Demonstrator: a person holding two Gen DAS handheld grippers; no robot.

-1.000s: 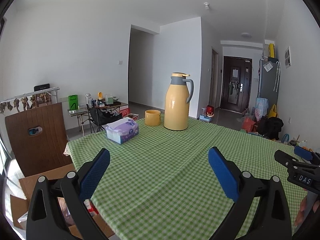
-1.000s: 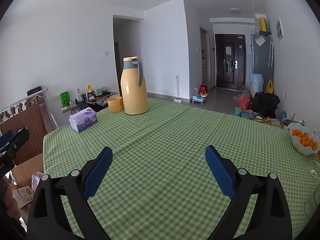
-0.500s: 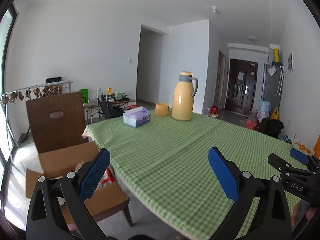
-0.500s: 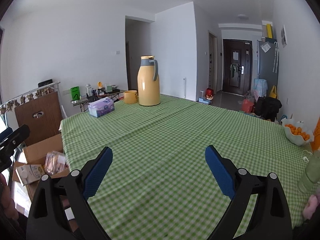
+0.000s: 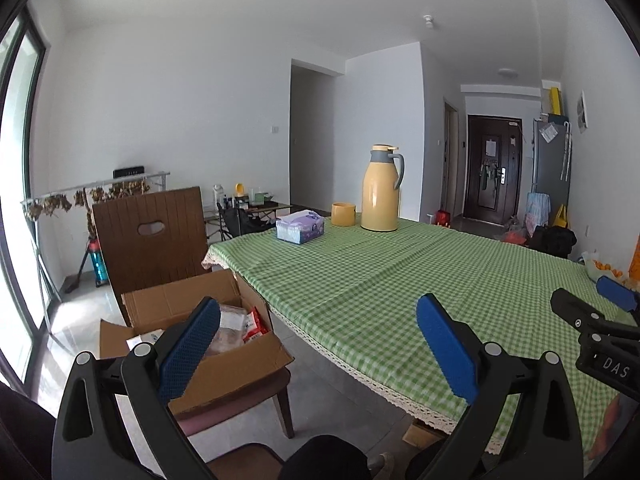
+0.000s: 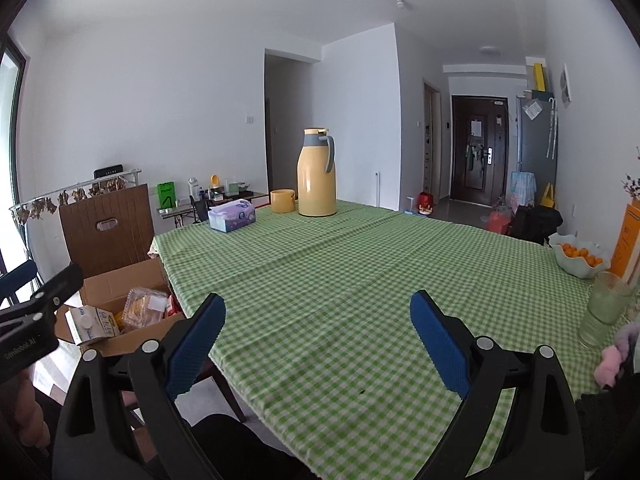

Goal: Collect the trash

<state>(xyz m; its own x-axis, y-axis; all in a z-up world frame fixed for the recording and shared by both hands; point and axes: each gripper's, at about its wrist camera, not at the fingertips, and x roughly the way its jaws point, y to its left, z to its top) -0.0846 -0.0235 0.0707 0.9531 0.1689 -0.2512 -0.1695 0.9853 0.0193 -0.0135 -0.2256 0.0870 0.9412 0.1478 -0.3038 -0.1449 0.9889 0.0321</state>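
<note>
An open cardboard box (image 5: 224, 364) (image 6: 116, 280) sits on a brown chair (image 5: 152, 236) at the table's left end. Inside it lie a clear plastic food container (image 6: 146, 307), a small carton (image 6: 91, 323) and red wrappers (image 5: 254, 322). My left gripper (image 5: 316, 346) is open with nothing between its blue pads, held off the table's near-left corner, right of the box. My right gripper (image 6: 318, 340) is open and empty too, above the near edge of the green checked tablecloth (image 6: 360, 280). Each gripper shows at the other view's edge.
At the far end of the table stand a yellow thermos jug (image 5: 380, 200), a yellow cup (image 5: 343, 214) and a tissue box (image 5: 300, 227). At the right are a bowl of oranges (image 6: 578, 258) and a glass (image 6: 602, 308). A person's dark-clothed legs (image 5: 324, 458) are below.
Both grippers have drawn back from over the table toward its near edge. The chair with the box of trash and the floor have come into view. Both stayed open.
</note>
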